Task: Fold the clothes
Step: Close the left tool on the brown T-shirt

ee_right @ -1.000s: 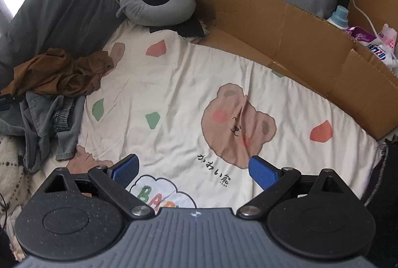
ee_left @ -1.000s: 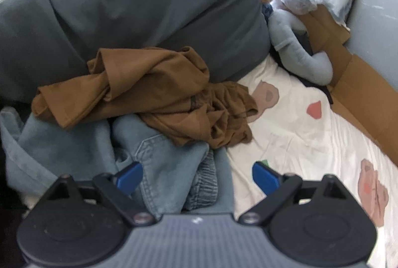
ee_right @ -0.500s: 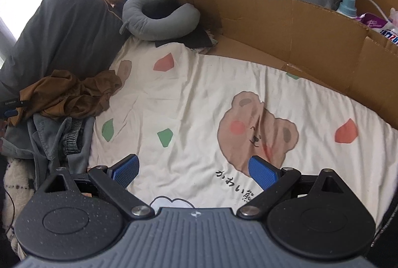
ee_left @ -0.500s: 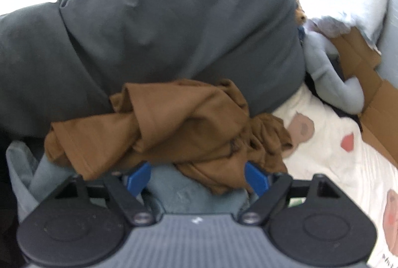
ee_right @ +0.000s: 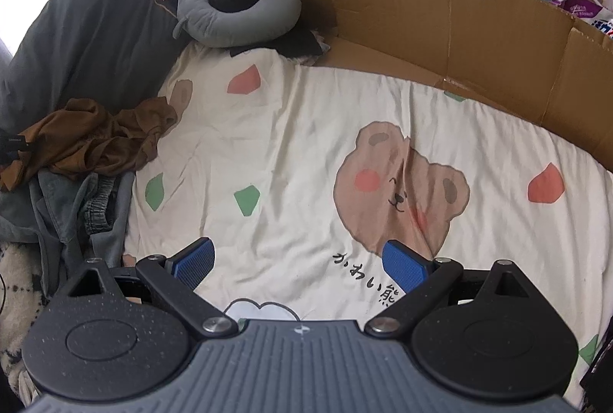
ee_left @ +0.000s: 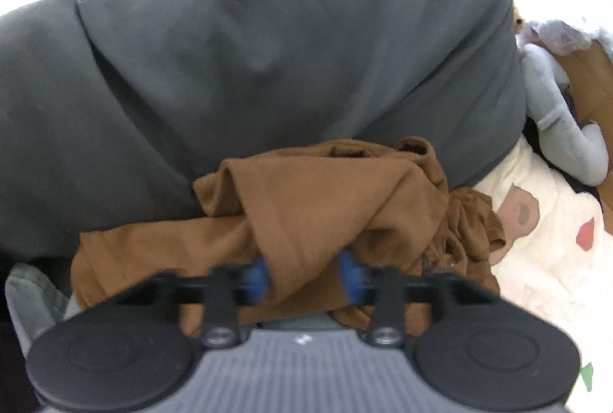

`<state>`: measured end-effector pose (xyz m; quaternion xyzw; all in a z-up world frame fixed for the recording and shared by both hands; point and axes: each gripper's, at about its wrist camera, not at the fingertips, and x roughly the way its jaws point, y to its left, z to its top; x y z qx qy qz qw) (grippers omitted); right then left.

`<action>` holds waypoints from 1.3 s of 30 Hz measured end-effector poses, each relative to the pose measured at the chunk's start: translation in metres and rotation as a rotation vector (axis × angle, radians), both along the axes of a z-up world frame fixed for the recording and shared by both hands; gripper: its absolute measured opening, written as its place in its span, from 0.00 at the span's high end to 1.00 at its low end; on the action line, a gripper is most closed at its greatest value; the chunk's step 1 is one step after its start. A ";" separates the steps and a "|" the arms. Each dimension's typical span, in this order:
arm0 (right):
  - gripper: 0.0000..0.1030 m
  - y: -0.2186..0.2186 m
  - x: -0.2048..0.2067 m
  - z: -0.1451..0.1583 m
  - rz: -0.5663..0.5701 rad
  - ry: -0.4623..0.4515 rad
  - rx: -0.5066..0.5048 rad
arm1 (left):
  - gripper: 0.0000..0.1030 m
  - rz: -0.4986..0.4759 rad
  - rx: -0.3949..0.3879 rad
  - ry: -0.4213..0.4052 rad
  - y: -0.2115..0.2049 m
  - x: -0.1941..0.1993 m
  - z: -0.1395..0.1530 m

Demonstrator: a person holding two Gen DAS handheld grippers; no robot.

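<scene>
The left gripper has just been closing and pinches a fold of the brown shirt, which lies crumpled on jeans against a dark pillow. The right gripper hangs spread over the bear-print sheet.

Brown garment: soft matt knit cloth, heavily creased. Pillow: dark grey matt woven fabric. Bed sheet: cream printed cotton, wrinkled. Denim clothes: rough, faded. Cardboard wall: plain matt corrugated.
</scene>
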<state>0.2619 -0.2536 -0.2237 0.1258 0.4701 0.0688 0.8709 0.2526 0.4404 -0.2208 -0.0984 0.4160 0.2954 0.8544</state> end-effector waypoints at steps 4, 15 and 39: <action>0.06 -0.003 -0.001 -0.003 -0.014 -0.001 0.015 | 0.94 -0.008 -0.026 -0.026 -0.003 -0.002 0.001; 0.15 -0.005 -0.005 -0.012 0.018 0.010 0.048 | 0.96 -0.096 -0.100 -0.065 -0.045 -0.020 0.016; 0.04 -0.001 -0.019 -0.051 0.018 0.025 0.220 | 0.96 -0.245 -0.301 -0.098 -0.182 -0.090 -0.017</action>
